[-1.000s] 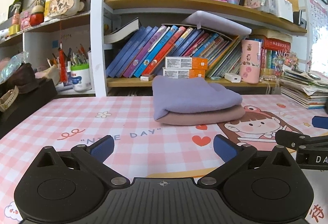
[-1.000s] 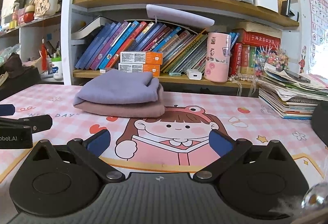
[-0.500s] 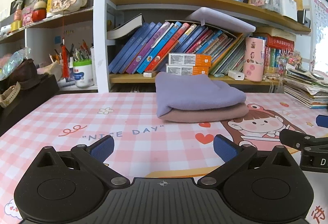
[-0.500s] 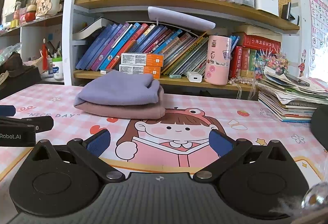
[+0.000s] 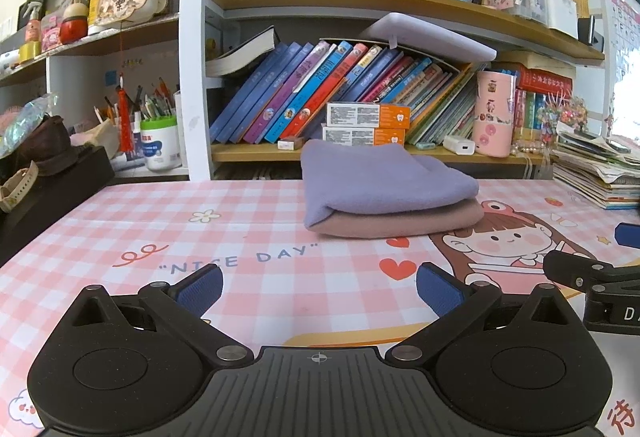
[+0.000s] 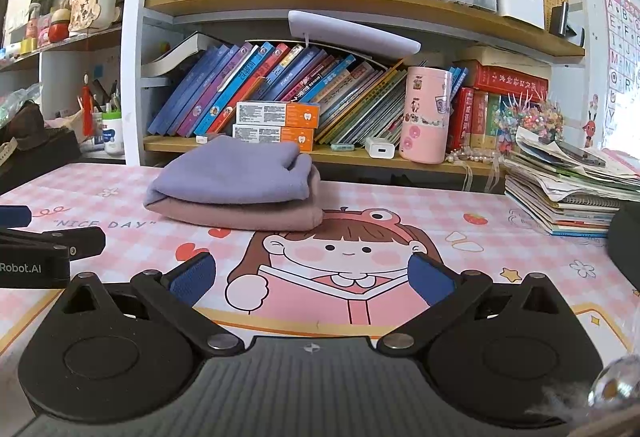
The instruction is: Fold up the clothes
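Observation:
A folded lilac garment [image 5: 380, 181] lies on top of a folded dusty-pink garment [image 5: 400, 223] at the back of the pink checked desk mat [image 5: 256, 229]. The same lilac piece [image 6: 232, 175] and pink piece [image 6: 248, 215] show left of centre in the right wrist view. My left gripper [image 5: 318, 291] hovers open over the mat, well short of the stack, with nothing between its blue pads. My right gripper [image 6: 312, 279] is open too, over the cartoon girl print, nothing held. Each gripper's tip shows at the edge of the other's view.
A bookshelf [image 5: 360, 153] with slanted books, two orange boxes [image 5: 366, 125] and a pink tin [image 5: 494, 119] stands right behind the stack. A pile of papers and notebooks [image 6: 568, 193] sits on the right. A dark box [image 5: 48, 193] lies on the left.
Both wrist views have tilted up slightly, so the stack and shelf sit lower in frame. The clothes stay put and both grippers stay open.

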`<state>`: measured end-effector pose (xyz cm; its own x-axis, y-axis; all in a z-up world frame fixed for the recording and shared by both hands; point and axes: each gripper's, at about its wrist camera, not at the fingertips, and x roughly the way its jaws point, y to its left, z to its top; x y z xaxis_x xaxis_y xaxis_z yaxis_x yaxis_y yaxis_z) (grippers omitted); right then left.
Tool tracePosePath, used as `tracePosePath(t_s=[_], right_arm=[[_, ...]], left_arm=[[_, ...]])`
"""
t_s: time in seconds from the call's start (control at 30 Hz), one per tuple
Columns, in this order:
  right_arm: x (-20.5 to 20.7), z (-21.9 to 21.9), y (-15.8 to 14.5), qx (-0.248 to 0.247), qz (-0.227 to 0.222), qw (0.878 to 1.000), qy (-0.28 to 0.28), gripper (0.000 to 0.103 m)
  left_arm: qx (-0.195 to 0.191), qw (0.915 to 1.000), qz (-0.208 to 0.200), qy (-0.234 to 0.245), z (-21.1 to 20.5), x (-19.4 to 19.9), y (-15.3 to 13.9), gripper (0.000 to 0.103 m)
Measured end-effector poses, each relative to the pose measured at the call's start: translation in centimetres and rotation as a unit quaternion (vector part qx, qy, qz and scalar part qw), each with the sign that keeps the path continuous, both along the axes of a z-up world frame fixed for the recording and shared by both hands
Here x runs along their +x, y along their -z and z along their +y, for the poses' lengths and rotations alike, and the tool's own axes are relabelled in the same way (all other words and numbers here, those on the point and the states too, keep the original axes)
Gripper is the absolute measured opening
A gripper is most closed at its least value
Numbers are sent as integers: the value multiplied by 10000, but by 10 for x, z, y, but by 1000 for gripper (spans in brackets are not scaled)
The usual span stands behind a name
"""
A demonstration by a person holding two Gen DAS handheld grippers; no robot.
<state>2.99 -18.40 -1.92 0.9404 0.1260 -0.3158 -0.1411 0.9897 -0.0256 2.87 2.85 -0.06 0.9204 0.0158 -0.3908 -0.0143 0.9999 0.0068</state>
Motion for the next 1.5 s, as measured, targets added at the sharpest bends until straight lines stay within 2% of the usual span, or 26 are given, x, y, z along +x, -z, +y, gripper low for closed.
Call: tracePosePath(t_s=[1.5], right_arm=[[2, -1, -1, -11, 94, 10000, 8, 103]], left_arm=[[18, 10000, -3, -13, -1, 0, 1, 103]])
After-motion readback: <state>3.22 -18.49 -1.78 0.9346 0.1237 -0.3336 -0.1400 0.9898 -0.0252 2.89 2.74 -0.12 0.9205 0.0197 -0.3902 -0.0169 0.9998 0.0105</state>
